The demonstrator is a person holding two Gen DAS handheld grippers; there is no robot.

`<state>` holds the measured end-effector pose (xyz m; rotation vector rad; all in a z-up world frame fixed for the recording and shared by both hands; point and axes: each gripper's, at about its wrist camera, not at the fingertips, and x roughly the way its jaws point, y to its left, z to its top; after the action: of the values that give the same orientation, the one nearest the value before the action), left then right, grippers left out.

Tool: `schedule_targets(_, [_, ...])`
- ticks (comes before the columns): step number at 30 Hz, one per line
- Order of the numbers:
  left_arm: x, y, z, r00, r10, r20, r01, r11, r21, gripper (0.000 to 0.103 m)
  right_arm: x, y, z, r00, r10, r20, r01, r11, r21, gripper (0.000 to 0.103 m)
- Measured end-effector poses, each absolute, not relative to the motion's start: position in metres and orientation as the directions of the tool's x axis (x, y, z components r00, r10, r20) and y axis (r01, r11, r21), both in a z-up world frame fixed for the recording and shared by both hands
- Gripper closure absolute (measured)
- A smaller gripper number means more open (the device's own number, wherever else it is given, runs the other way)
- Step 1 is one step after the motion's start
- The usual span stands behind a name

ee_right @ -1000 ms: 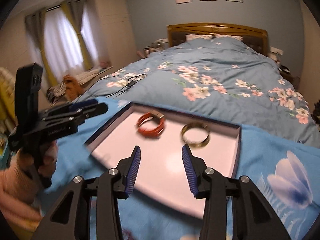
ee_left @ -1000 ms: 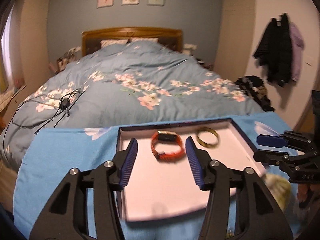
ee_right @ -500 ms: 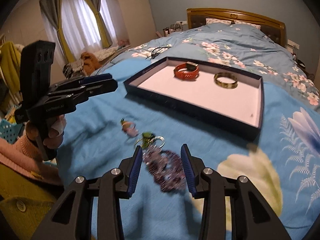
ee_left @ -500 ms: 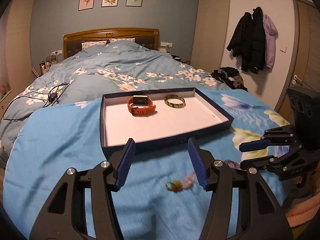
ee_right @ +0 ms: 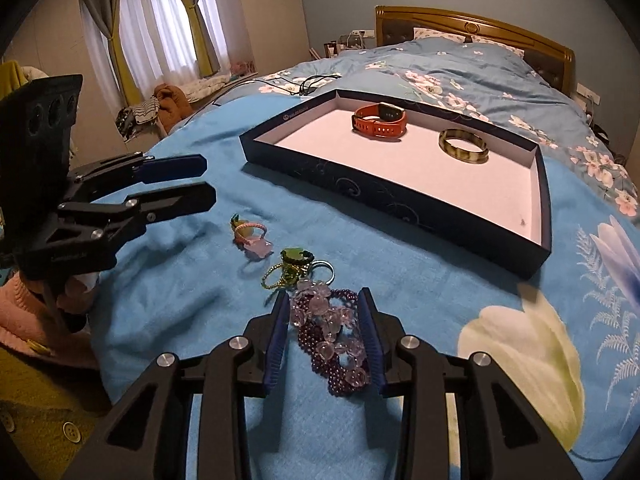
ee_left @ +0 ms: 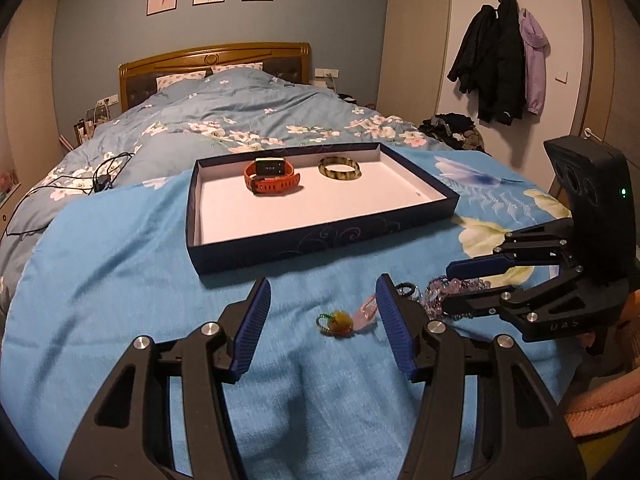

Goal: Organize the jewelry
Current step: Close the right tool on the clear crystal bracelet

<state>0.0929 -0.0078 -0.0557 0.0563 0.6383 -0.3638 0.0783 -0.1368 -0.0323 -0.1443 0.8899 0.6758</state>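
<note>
Straddling the purple bead bracelets [ee_right: 329, 336], right gripper [ee_right: 324, 338] jaws are sitting open either side of them, not clamping. Left gripper [ee_left: 322, 334] jaws are gaping wide, gripping nothing, hovering over the small charm [ee_left: 340, 321] on the blue blanket [ee_left: 120, 280]. Tray [ee_left: 320, 248] beyond is holding the orange watch [ee_left: 273, 178] and bangle [ee_left: 339, 168].

The blanket [ee_right: 168, 296] is bright blue with large white, yellow-green and blue flowers. The box [ee_right: 400, 200] is navy outside with pale swirls and white inside. In it lie an orange-red watch [ee_right: 380, 121] and a mottled olive-and-black bangle [ee_right: 463, 147]. The bead bracelets [ee_right: 332, 340] are deep purple and clear lilac. The quilt [ee_left: 224, 120] is grey-blue with pink-white blossoms.
</note>
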Motion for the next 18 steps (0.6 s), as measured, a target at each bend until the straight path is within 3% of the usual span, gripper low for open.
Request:
schedule_targets(6, [0.0932, -0.0092, -0.0579, 0.737, -0.315, -0.598, 0.353, 0.934, -0.056, 0.049, 0.0789, -0.1364, -0.0333, 0.431, 0.486, -0.760, -0.599, 0.785, 0.162, 0.073])
schedule_targets(8, [0.0927, -0.0100, -0.0582, 0.737, -0.315, -0.598, 0.354, 0.934, -0.056, 0.049, 0.0770, -0.1372, -0.0326, 0.431, 0.492, -0.757, -0.601, 0.782, 0.166, 0.083])
schedule_targets(13, [0.0923, -0.0119, -0.0592, 0.733, -0.317, -0.602, 0.361, 0.931, -0.050, 0.049, 0.0761, -0.1395, -0.0314, 0.429, 0.495, -0.756, -0.599, 0.782, 0.172, 0.085])
schedule_targets(16, [0.0911, -0.0126, -0.0590, 0.734, -0.317, -0.601, 0.363, 0.931, -0.048, 0.049, 0.0749, -0.1419, -0.0277, 0.433, 0.512, -0.742, -0.601, 0.777, 0.185, 0.096])
schedule_targets(18, [0.0909, -0.0136, -0.0588, 0.734, -0.316, -0.602, 0.363, 0.931, -0.045, 0.049, 0.0732, -0.1439, -0.0248, 0.439, 0.510, -0.740, -0.601, 0.779, 0.181, 0.096])
